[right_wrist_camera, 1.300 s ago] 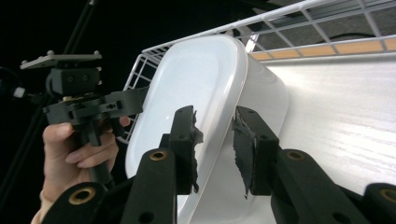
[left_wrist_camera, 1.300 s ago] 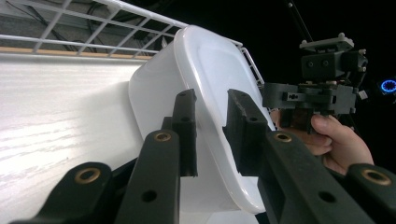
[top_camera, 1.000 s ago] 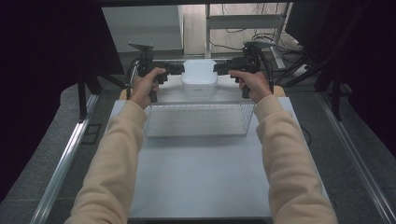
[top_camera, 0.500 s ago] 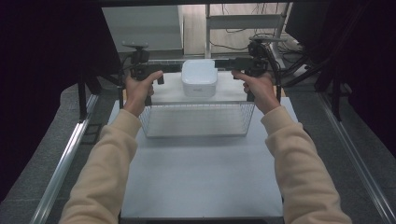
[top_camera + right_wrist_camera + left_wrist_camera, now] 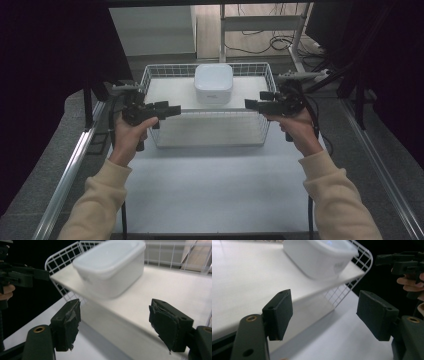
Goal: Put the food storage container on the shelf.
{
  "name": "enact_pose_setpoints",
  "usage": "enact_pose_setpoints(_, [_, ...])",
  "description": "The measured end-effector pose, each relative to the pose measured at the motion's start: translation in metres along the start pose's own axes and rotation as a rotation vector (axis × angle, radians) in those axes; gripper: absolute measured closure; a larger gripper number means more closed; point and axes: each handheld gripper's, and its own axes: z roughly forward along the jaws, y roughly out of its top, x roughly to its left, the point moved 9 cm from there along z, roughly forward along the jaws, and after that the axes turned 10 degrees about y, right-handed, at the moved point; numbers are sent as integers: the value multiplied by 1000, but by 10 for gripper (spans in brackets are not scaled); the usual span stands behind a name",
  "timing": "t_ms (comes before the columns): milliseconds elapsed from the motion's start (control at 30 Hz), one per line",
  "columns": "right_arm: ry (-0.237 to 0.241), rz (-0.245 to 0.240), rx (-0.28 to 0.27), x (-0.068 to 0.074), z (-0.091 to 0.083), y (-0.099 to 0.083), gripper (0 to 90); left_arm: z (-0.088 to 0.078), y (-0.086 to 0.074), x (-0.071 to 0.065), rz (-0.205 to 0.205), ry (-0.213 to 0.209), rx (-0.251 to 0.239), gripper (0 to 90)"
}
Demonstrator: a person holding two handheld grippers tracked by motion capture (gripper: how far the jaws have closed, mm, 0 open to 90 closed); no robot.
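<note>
- The person wore cream-coloured long sleeves (image 5: 97, 197) with ribbed cuffs.
- The black pistol-shaped left gripper (image 5: 172, 109) had flat black rubber pads (image 5: 279, 313) and brass-ringed screw holes.
- The matching black right gripper (image 5: 248, 104) had torn, frayed pads (image 5: 168, 326) and a trailing black cable.

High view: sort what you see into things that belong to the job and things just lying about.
Job:
white lidded plastic box
white wire basket
left gripper, open
right gripper, open

Lying about:
cables on the floor
white metal frame
</note>
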Motion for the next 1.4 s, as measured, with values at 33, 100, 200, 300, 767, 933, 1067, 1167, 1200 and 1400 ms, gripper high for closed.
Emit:
enact_pose_setpoints(33, [0, 0, 0, 0, 0, 0, 249, -2, -6, -1, 8, 4, 3, 280])
enact_pose_setpoints(100, [9, -2, 3, 1, -3, -14, 249, -3, -17, -2, 22, 13, 11, 279])
enact_pose_setpoints(200, [8, -12, 16, 0, -7, -36, 252, -6, -34, -4, 44, 18, 23, 275])
enact_pose_setpoints(300, [2, -18, 30, -1, -11, -59, 254, -8, -48, -5, 60, 27, 35, 271])
enact_pose_setpoints(767, [-57, 2, 88, -10, -33, -138, 254, 0, -114, -8, 95, 71, 110, 255])
enact_pose_setpoints(933, [-67, 21, 113, -15, -34, -162, 254, 4, -142, 1, 69, 95, 143, 244])
enact_pose_setpoints(1067, [-76, 39, 150, -18, -31, -179, 254, 5, -156, 7, 57, 110, 169, 236])
enact_pose_setpoints(1167, [-91, 53, 182, -23, -28, -195, 252, 5, -171, 11, 42, 119, 193, 226])
enact_pose_setpoints(1200, [-94, 56, 187, -24, -27, -199, 252, 5, -175, 12, 38, 118, 203, 221])
enact_pose_setpoints(1400, [-101, 72, 200, -27, -25, -210, 248, 3, -187, 14, 63, 146, 213, 206])
